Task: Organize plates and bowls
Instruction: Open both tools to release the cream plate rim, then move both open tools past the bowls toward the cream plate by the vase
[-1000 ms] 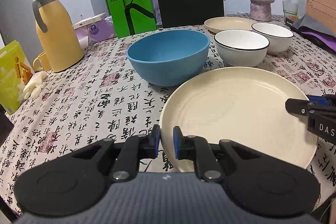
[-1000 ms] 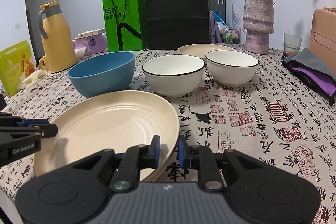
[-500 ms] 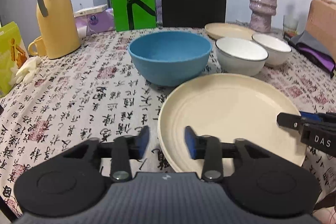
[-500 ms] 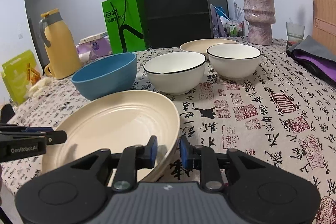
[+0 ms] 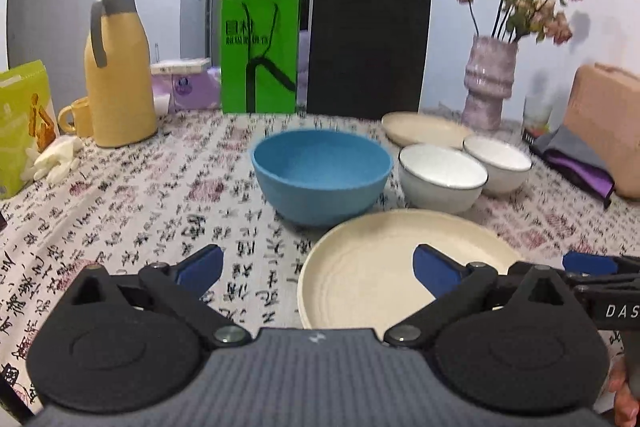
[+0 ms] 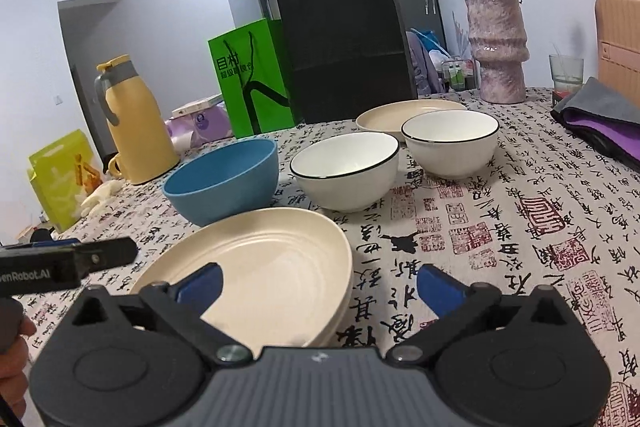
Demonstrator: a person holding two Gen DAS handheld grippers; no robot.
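Both tools' jaws, pinched earlier, are opening astride the cream plate's (image 6: 256,259) rim.

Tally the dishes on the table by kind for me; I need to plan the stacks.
Cream plates: 2, the near plate and the far plate
White bowls with dark rims: 2, the left white bowl and the right white bowl
Blue bowl: 1
Total: 5 dishes
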